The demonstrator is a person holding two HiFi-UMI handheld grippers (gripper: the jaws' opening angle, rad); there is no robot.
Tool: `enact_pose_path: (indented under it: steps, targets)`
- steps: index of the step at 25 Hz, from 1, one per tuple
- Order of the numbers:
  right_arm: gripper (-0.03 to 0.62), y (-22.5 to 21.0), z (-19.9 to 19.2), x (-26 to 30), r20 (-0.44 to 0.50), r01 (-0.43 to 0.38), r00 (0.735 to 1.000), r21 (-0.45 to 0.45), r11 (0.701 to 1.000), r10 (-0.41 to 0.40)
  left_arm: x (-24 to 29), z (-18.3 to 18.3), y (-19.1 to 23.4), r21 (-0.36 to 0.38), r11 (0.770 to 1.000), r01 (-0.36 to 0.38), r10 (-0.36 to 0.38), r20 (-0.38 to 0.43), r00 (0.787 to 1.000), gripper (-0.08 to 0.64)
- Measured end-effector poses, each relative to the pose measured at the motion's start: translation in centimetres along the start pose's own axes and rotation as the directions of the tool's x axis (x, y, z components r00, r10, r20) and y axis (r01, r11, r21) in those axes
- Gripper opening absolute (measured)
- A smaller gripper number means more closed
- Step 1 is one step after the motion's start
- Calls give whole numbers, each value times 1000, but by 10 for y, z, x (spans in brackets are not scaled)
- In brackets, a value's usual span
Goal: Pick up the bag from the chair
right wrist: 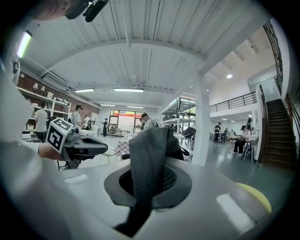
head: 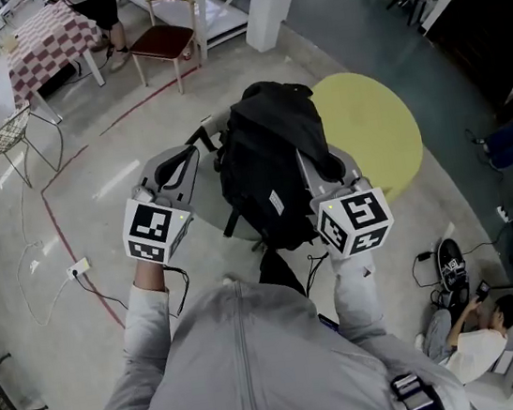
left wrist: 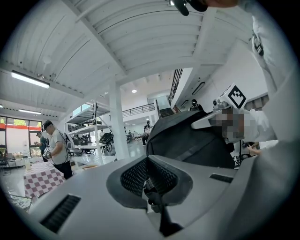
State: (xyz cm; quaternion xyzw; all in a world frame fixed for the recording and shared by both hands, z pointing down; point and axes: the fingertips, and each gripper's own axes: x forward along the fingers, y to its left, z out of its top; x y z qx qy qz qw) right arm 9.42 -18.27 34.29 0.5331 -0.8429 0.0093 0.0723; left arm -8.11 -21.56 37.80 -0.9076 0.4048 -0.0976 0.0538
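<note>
Closest to the lens, grey sleeves [head: 151, 328] reaching forward. Clamped tight on a webbing strap [right wrist: 149, 150] with the right claw [right wrist: 147, 183] and, apparently, on a thinner dark loop [head: 176, 168] with the left claw [left wrist: 152, 187], likely to share the load evenly. Hanging between both claws, the black bag [head: 271, 173], seemingly lifted clear of the chair, hidden underneath.

A checked cloth [head: 45, 44] lay spread at the far end of the room, a wire stool [head: 5, 135] standing near it. A red line [head: 56, 227] crossed the grey floor [head: 107, 154], passing a white socket strip [head: 78, 268]. A person [head: 475, 344] sat low beside a black shoe [head: 450, 262].
</note>
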Motion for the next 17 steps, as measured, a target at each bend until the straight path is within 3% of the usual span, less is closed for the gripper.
enact_pose_path:
  steps: [17]
  targets:
    - [18,-8,-5,14,-14,-8,1000,12,1000,9,13,-9,0,-7,1000,6,-6,-29,1000,6]
